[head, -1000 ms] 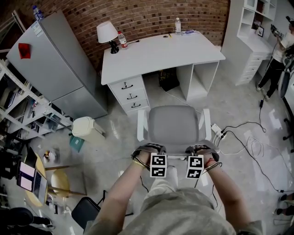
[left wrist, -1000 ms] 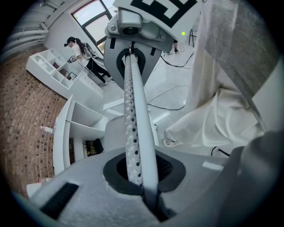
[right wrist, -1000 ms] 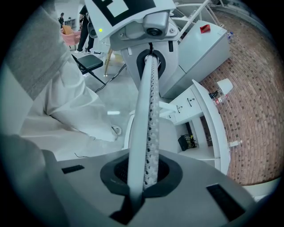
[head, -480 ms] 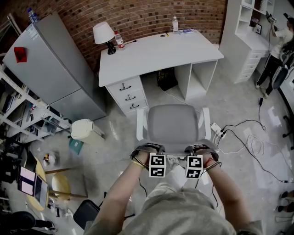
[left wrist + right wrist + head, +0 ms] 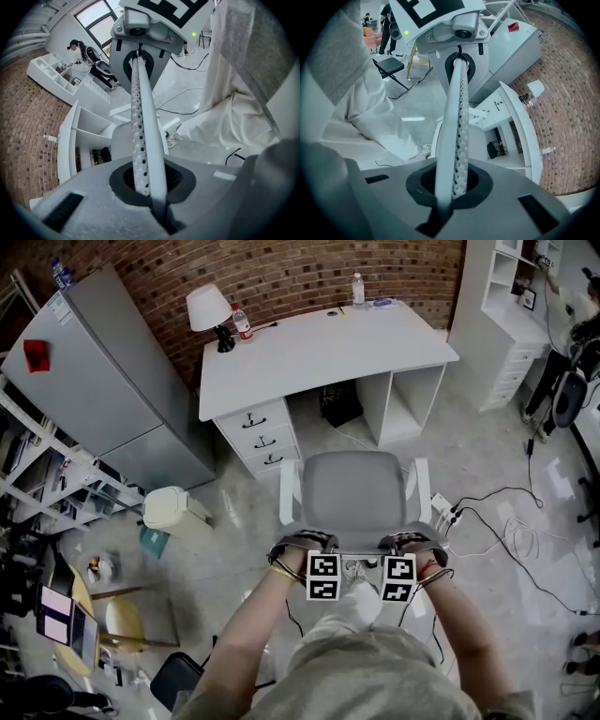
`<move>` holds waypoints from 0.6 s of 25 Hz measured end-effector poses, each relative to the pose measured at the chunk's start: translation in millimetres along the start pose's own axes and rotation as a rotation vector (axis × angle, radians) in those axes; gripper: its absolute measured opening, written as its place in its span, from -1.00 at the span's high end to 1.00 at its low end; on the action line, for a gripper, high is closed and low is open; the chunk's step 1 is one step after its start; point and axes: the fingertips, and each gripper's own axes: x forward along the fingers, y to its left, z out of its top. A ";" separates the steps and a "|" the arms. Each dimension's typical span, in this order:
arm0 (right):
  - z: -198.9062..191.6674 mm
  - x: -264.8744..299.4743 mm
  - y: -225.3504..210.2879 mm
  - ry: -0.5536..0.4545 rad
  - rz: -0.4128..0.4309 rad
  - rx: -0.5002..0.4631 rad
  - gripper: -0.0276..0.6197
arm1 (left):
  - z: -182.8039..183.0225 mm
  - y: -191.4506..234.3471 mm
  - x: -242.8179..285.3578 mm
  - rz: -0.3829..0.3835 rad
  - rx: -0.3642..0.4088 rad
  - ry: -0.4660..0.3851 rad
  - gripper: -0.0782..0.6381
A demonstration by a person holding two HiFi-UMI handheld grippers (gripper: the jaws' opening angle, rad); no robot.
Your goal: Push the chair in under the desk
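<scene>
A grey-seated office chair (image 5: 354, 491) with white arms stands just in front of the white desk (image 5: 319, 351), its seat facing the knee gap. I stand behind it. My left gripper (image 5: 317, 557) and right gripper (image 5: 398, 557) sit side by side on the top of the backrest. In the left gripper view the white perforated backrest rim (image 5: 140, 122) runs straight into the shut jaws, and the right gripper (image 5: 150, 26) shows at its far end. The right gripper view shows the same rim (image 5: 457, 122) clamped, with the left gripper (image 5: 450, 26) beyond.
A black bag (image 5: 342, 404) lies under the desk. Drawers (image 5: 264, 439) fill the desk's left side. A power strip with cables (image 5: 448, 510) lies on the floor right of the chair, a white bin (image 5: 173, 507) to its left. A lamp (image 5: 208, 310) and bottles stand on the desk.
Both hands and the chair have edged slightly toward the desk. Both grips on the backrest are unchanged.
</scene>
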 end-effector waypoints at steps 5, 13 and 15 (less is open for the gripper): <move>0.5 3.0 -14.0 0.000 0.000 0.003 0.88 | -5.0 14.8 2.0 0.001 0.001 -0.001 0.75; -6.2 12.4 -34.3 -0.004 0.006 -0.004 0.88 | -9.2 35.4 10.7 -0.005 -0.008 0.007 0.75; -8.4 13.4 -39.0 -0.004 0.005 -0.009 0.88 | -8.6 40.1 11.4 -0.004 -0.013 0.008 0.75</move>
